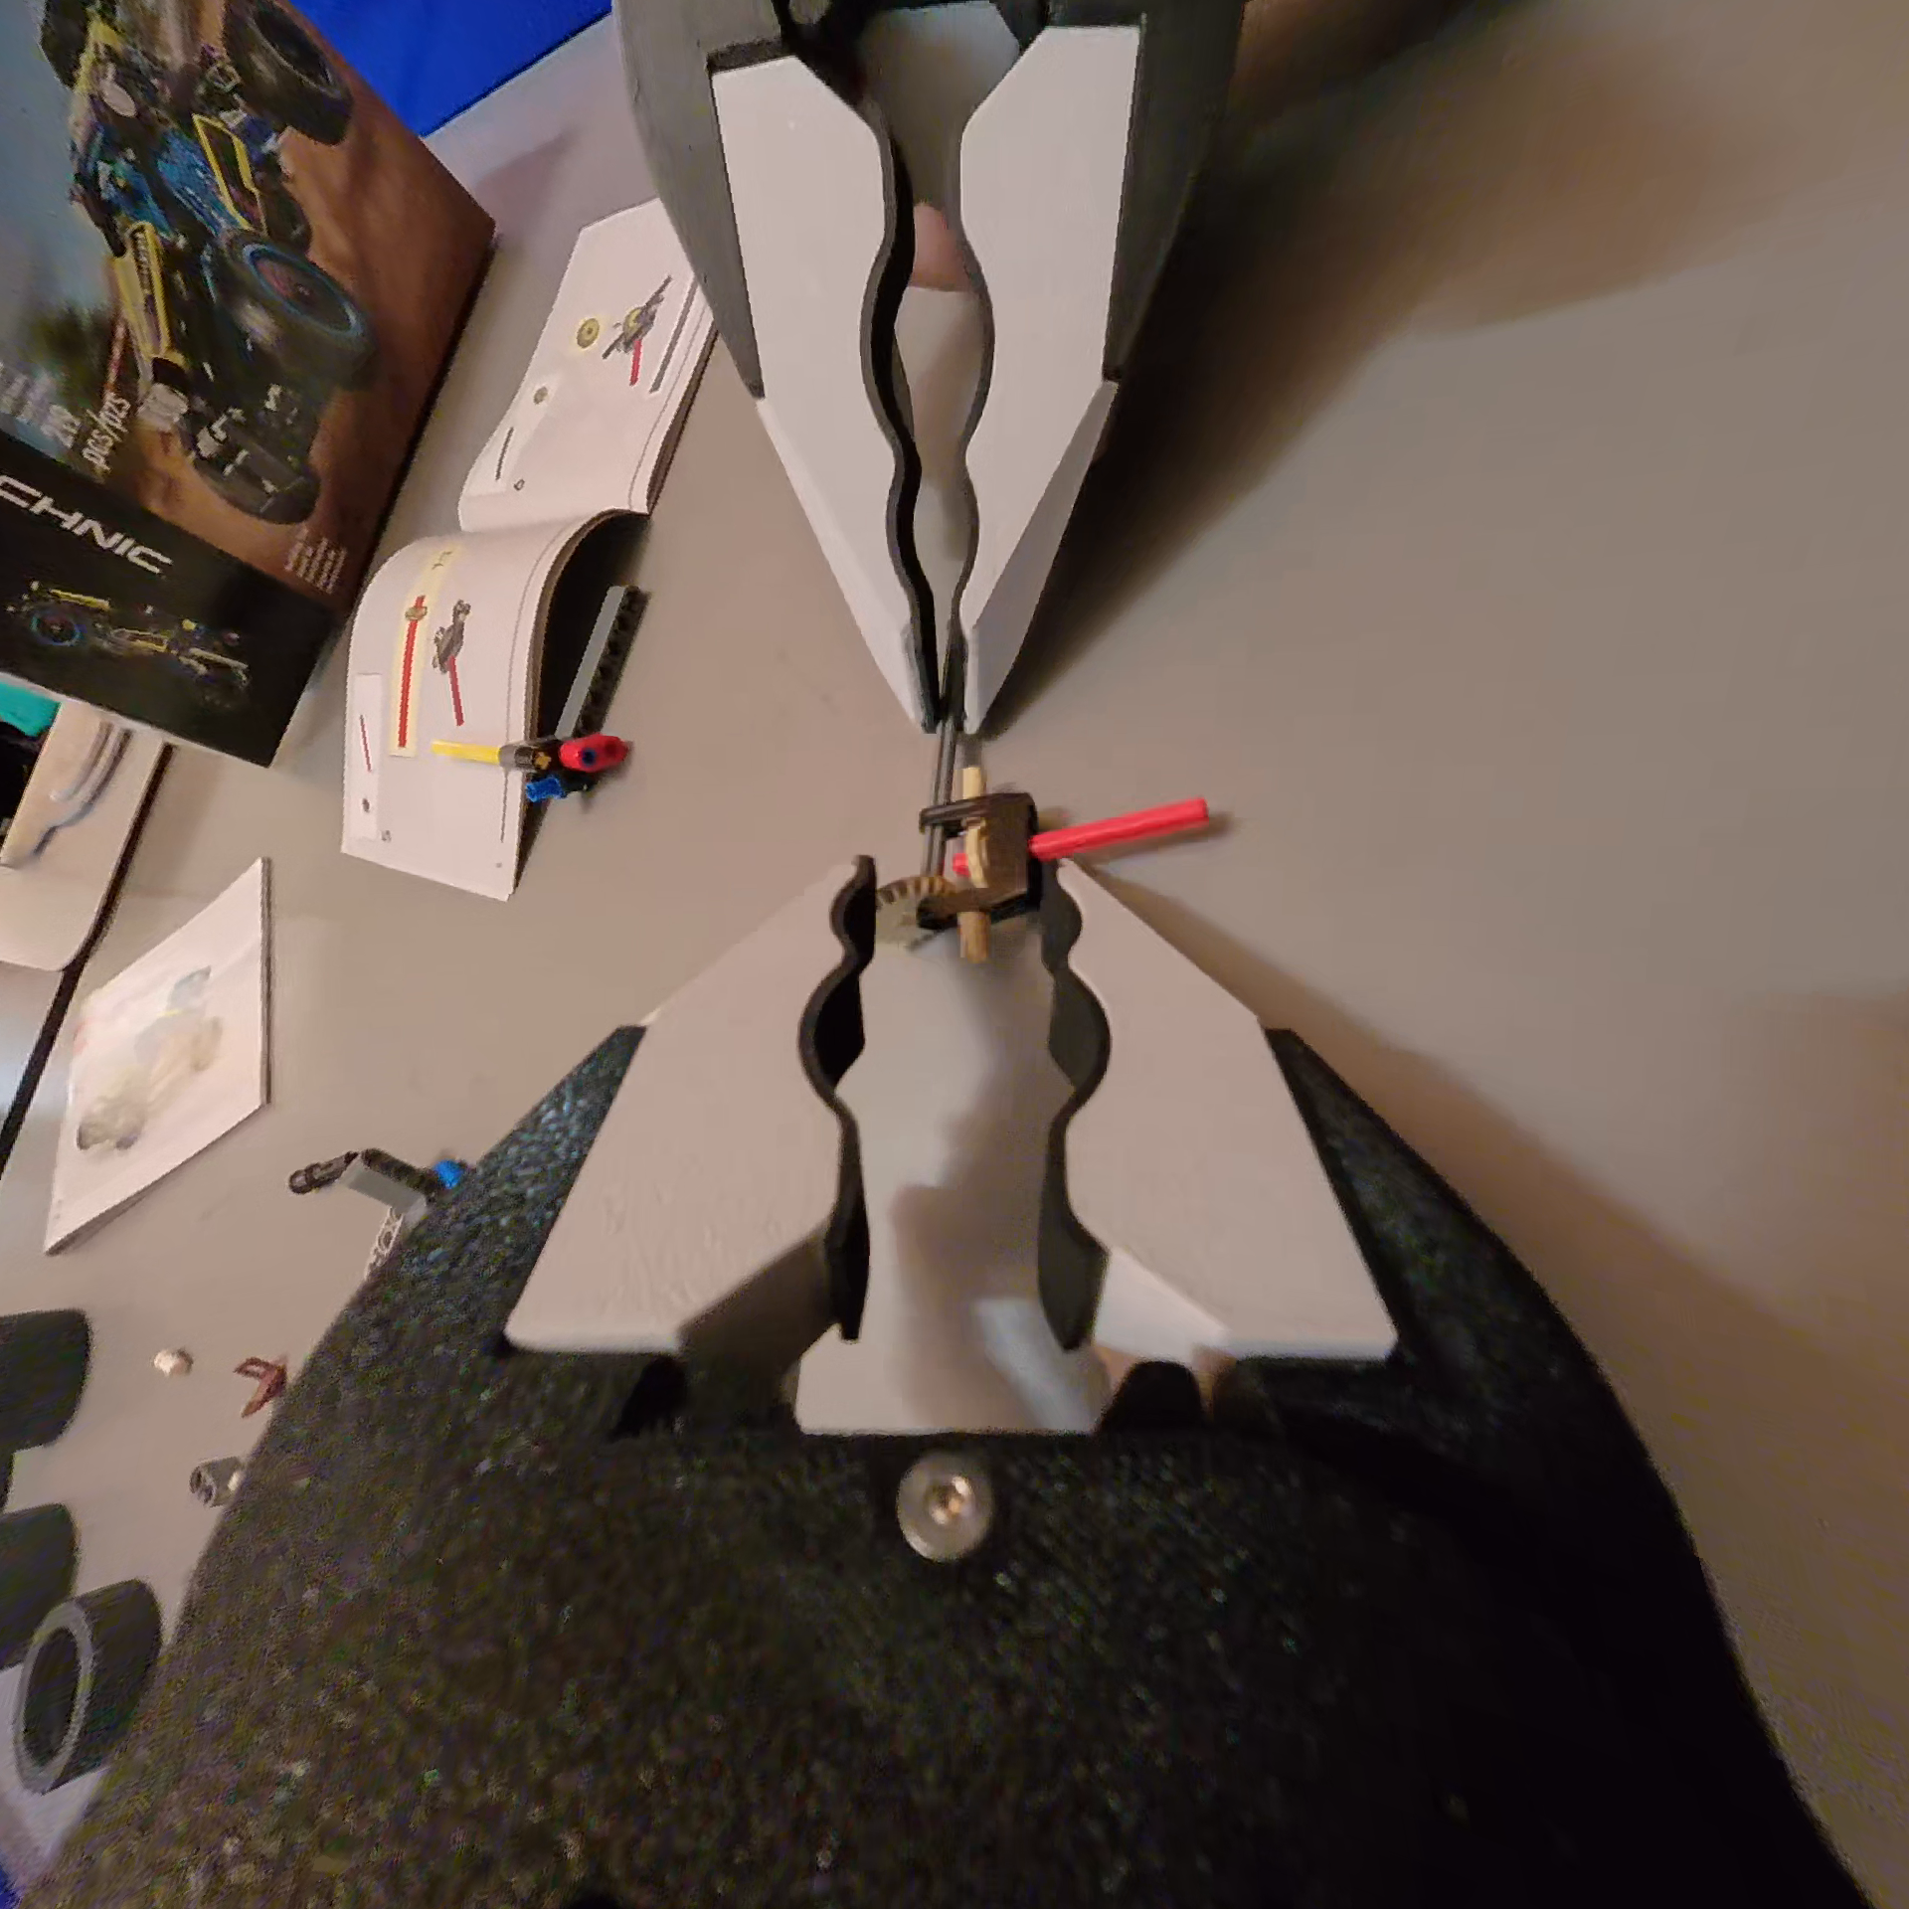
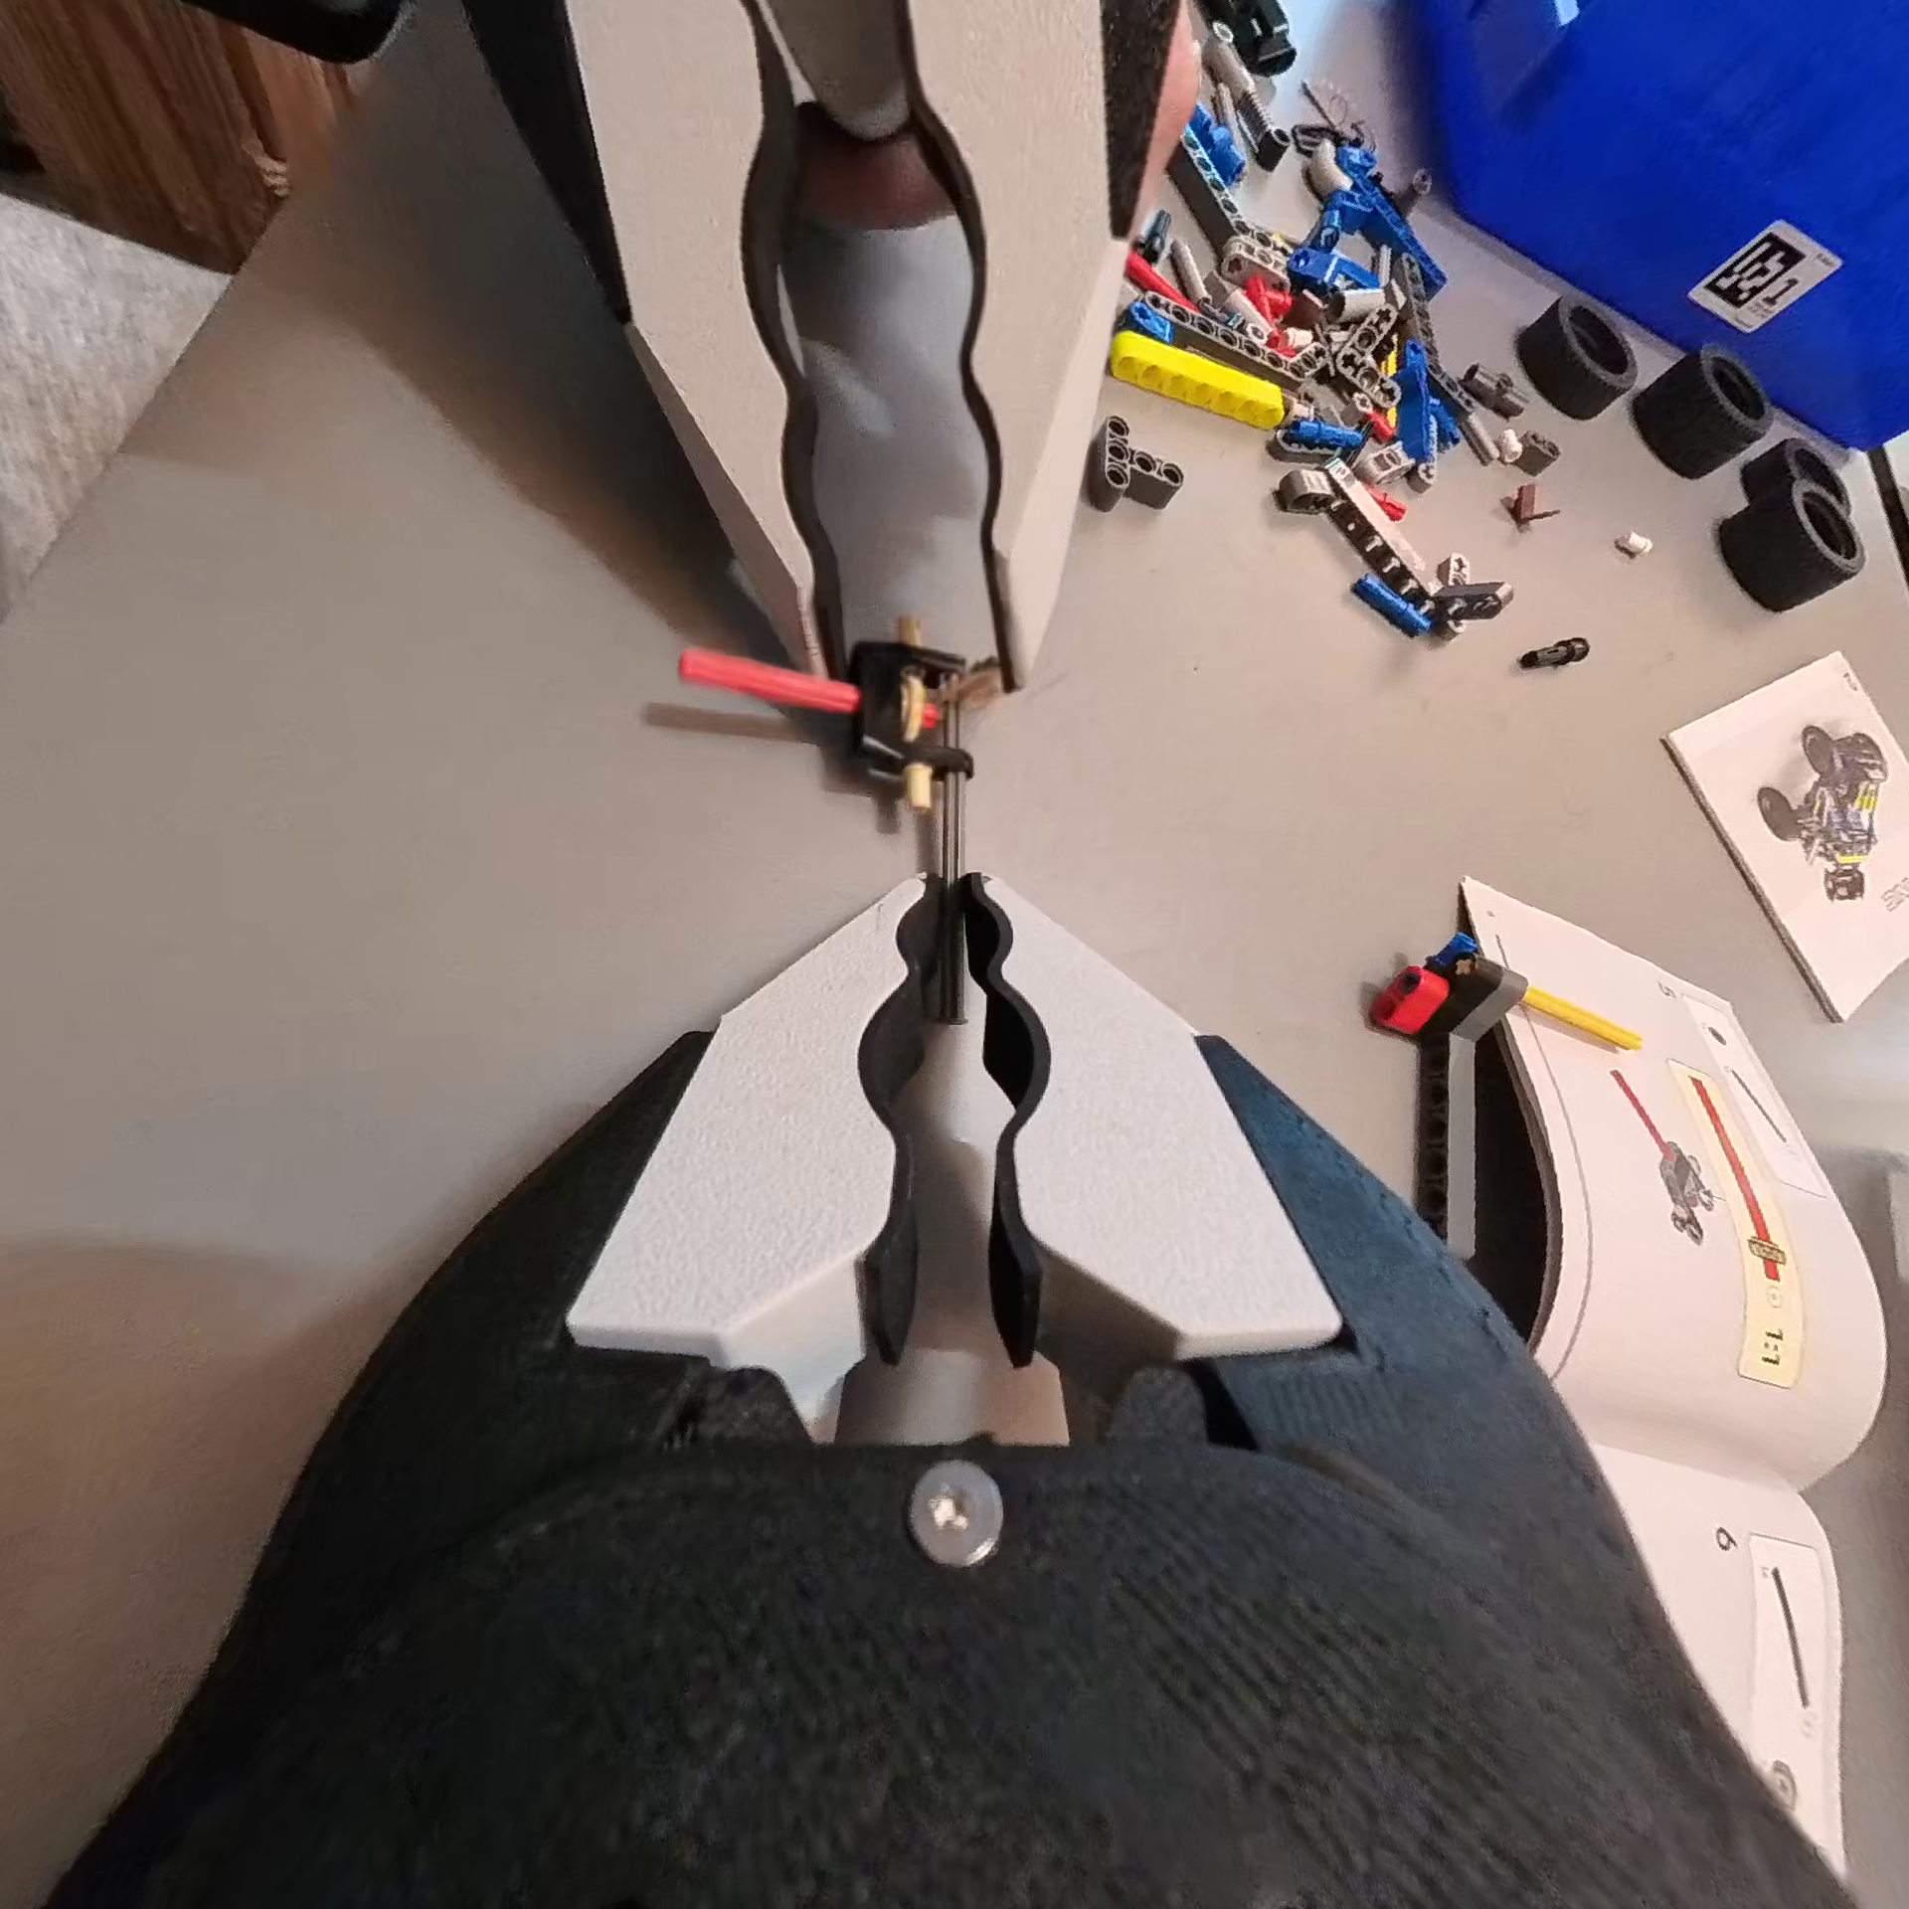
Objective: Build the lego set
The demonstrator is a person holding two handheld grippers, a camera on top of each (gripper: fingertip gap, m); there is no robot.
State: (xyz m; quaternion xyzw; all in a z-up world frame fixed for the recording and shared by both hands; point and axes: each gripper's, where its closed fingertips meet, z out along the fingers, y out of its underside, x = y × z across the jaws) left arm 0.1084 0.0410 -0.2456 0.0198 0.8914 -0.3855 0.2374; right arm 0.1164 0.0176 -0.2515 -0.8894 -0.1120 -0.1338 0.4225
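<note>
Left wrist view first: the left gripper [image 1: 956,899] has its jaws set narrow around a small gear assembly [image 1: 981,868], a black frame with a tan gear [image 1: 909,904], a tan pin and a red axle [image 1: 1121,826] poking out to one side. It sits right at the fingertips, just above the grey table [image 1: 1446,620], held steady so the other tool can work on it. Facing it, the right gripper [image 1: 952,713] comes in with its tips pinched almost together on a thin dark rod [image 1: 938,775] that reaches into the black frame. Off to the side lie the open instruction booklet [image 1: 465,702] and the set's box [image 1: 207,310], with a small red, black and yellow sub-assembly [image 1: 558,754] at the booklet's edge.

Over to the right wrist view: here the right gripper [image 2: 945,883] clearly clamps the dark rod [image 2: 950,930] between its tips, rod pointing straight ahead into the assembly [image 2: 899,713]. That end-on hold looks chosen to line the rod up with the frame's hole. The left gripper [image 2: 909,661] grips the assembly from the far side, bracing against the push. Beyond, a heap of loose pieces [image 2: 1333,341], black tyres [image 2: 1694,413] and a blue bin [image 2: 1653,155] wait near the table's far edge.
</note>
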